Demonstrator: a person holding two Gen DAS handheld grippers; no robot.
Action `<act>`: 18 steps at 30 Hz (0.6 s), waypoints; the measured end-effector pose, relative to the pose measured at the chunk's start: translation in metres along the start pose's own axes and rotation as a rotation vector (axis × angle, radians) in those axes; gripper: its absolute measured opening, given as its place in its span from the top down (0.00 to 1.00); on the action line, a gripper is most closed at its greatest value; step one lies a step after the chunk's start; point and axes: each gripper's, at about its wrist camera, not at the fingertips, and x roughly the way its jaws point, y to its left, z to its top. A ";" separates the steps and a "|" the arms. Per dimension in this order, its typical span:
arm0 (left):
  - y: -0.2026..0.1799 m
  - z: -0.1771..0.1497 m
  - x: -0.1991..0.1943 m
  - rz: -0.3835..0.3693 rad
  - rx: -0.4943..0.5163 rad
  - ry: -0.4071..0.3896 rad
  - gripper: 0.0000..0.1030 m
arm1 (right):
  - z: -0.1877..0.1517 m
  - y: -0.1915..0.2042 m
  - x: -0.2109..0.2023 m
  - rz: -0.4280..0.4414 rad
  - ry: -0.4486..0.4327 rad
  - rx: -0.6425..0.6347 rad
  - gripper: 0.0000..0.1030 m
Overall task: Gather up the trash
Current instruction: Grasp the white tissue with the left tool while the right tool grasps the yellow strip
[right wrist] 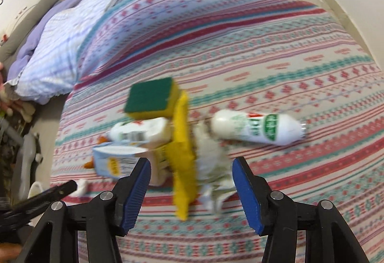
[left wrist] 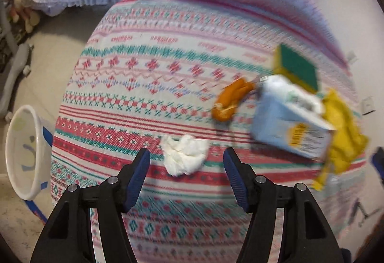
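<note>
Both grippers spread wide above the bed (left wrist: 168,51).
Left gripper (left wrist: 186,175) faces the tissue (left wrist: 183,155); right gripper (right wrist: 192,181) faces the cloth (right wrist: 183,150); neither grasps anything.

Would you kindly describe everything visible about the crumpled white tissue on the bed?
The tissue is a white, soft-looking paper wad, crumpled into irregular folds. It lies alone on the patterned bedspread, just ahead of the open left gripper and between its fingers' line, apparently untouched. The orange peel and carton lie apart from it, farther right.
</note>
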 end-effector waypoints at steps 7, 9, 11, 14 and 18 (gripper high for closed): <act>0.015 -0.003 0.007 -0.051 -0.009 -0.033 0.78 | -0.006 -0.019 0.014 0.002 0.015 0.040 0.40; 0.026 -0.004 0.003 -0.084 -0.053 -0.041 0.79 | -0.007 -0.018 0.023 0.014 0.023 0.035 0.40; 0.034 -0.006 -0.002 -0.104 -0.075 -0.053 0.79 | -0.008 -0.012 0.026 0.021 0.024 0.019 0.40; 0.048 -0.009 -0.012 -0.120 -0.100 -0.077 0.79 | -0.006 0.002 0.024 0.026 -0.003 -0.031 0.40; 0.063 -0.011 -0.018 -0.138 -0.128 -0.091 0.79 | 0.003 0.029 0.017 -0.002 -0.057 -0.134 0.40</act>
